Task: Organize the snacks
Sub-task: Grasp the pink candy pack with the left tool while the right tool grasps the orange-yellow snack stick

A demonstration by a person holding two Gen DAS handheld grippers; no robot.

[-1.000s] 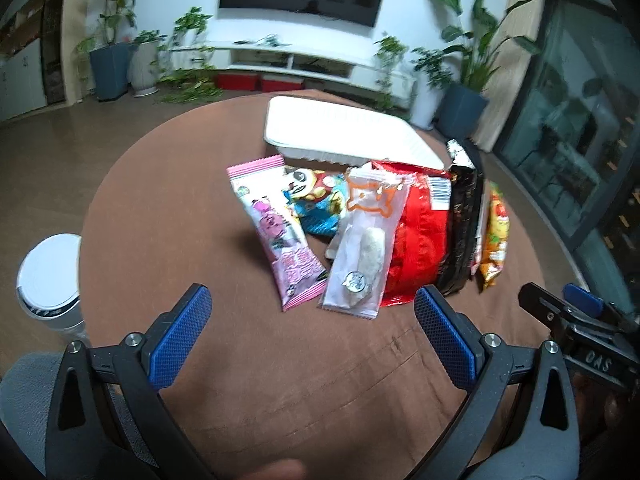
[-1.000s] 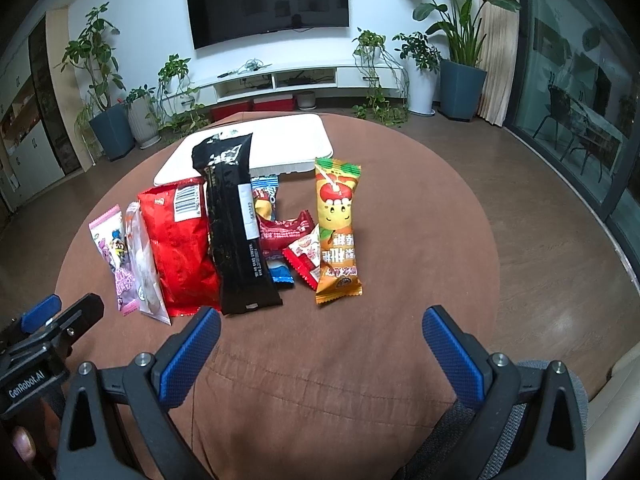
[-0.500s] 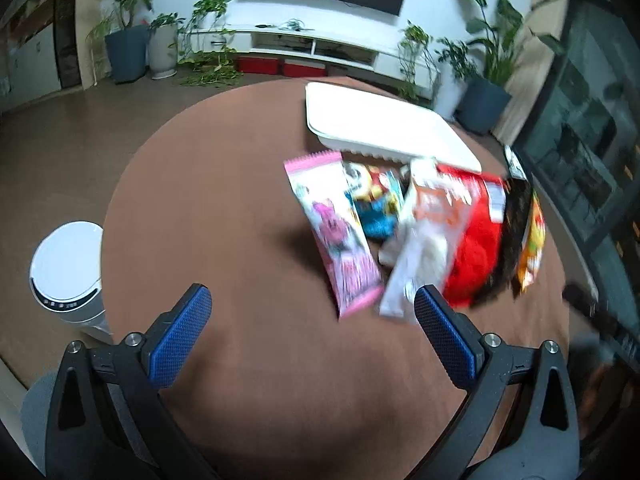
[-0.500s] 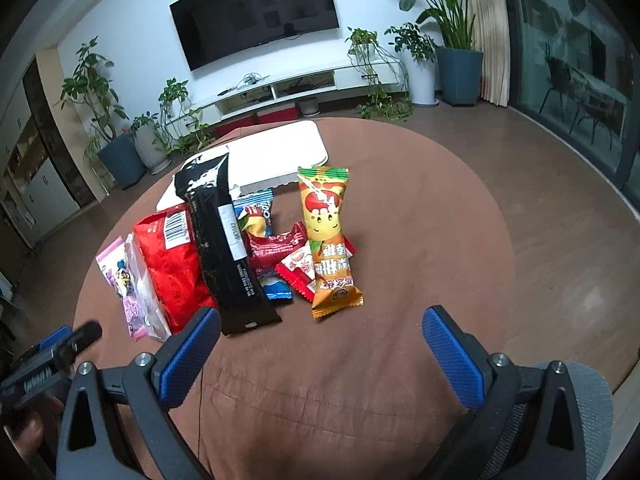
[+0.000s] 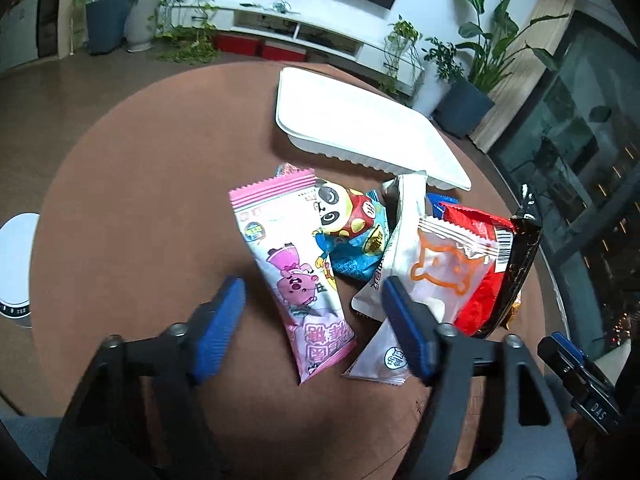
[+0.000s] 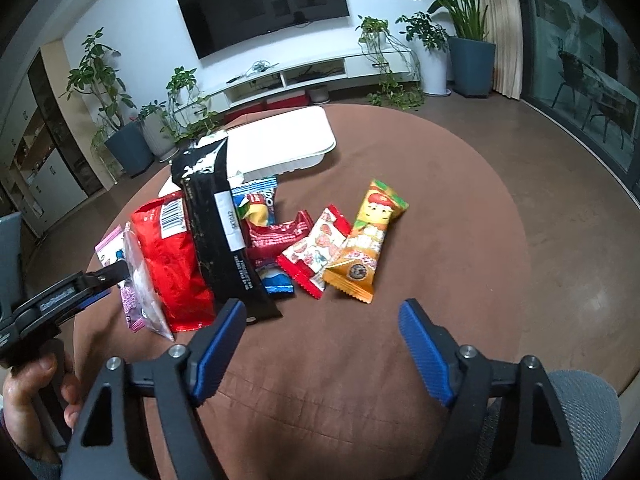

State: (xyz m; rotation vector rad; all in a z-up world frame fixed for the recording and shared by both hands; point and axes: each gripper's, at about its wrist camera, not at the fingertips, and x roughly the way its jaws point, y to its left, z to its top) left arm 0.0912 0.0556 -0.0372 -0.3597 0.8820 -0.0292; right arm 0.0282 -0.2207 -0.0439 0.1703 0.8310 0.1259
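Note:
Several snack packets lie in a heap on the round brown table [image 5: 132, 200], in front of a white tray [image 5: 360, 132]. My left gripper [image 5: 312, 294] hovers over the pink packet [image 5: 292, 272]. Its jaws are closing, one on each side of the packet, and the pads do not press on it. Beside it lie a panda packet [image 5: 352, 224], a clear packet with an orange cat [image 5: 440, 272], a red bag [image 5: 484, 292] and a black packet [image 5: 524, 248]. My right gripper [image 6: 322, 312] is also closing, over bare cloth short of the orange packet [image 6: 368, 240] and the red-and-white packet [image 6: 316, 252].
A white round bin [image 5: 16, 264] stands on the floor left of the table. Potted plants and a TV shelf line the far wall. A hand [image 6: 36, 392] holds the left gripper's handle at the left edge. Grey seat fabric [image 6: 580, 412] shows at the lower right.
The left gripper has come forward and down over the pink packet, and its jaws have narrowed. The right gripper's jaws have narrowed too, and it has hardly moved.

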